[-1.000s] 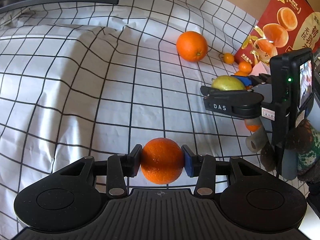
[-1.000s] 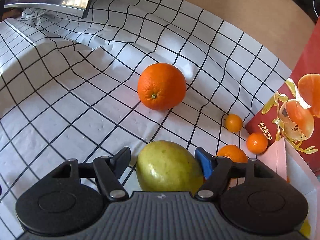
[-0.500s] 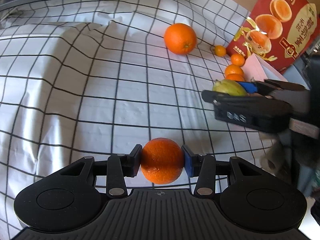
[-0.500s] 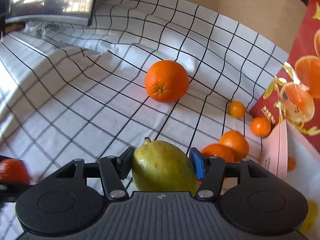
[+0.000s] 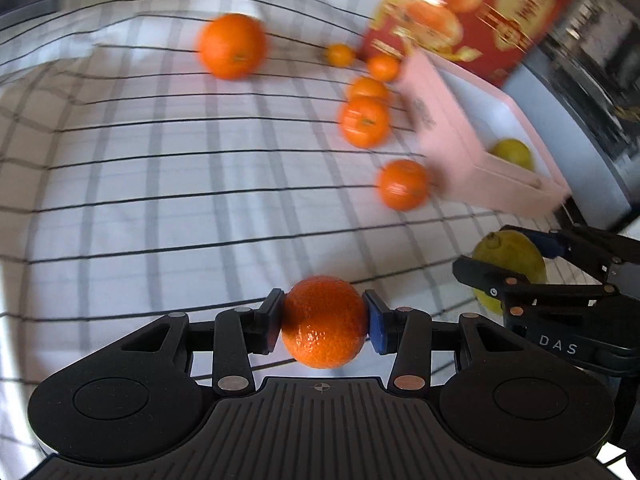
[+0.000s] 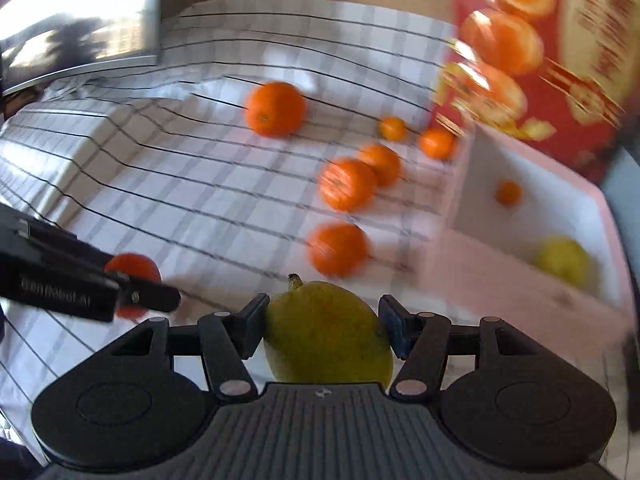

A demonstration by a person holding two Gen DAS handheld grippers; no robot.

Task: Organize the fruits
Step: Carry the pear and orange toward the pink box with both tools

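Note:
My left gripper (image 5: 323,314) is shut on a small orange (image 5: 325,338), held above the checked cloth. My right gripper (image 6: 325,320) is shut on a yellow-green pear-like fruit (image 6: 328,354) with a short stem. In the left wrist view the right gripper (image 5: 516,264) and its green fruit (image 5: 490,252) show at the lower right. The right wrist view catches the left gripper's finger (image 6: 80,288) and its orange (image 6: 134,266) at the left. A pink box (image 5: 452,152) with a white inside lies ahead to the right, with a yellow fruit (image 6: 562,260) and a tiny orange (image 6: 508,193) in it.
A large orange (image 5: 232,46) and several smaller ones, such as the nearest one (image 5: 402,184), lie loose on the white checked cloth (image 5: 160,160) left of the box. A red carton (image 5: 480,12) printed with oranges stands behind the box. A dark screen (image 6: 80,28) sits at the far left.
The right jaws closed onto the green fruit and lifted it. Both views swung right, bringing the pink box into sight. The left gripper kept its orange.

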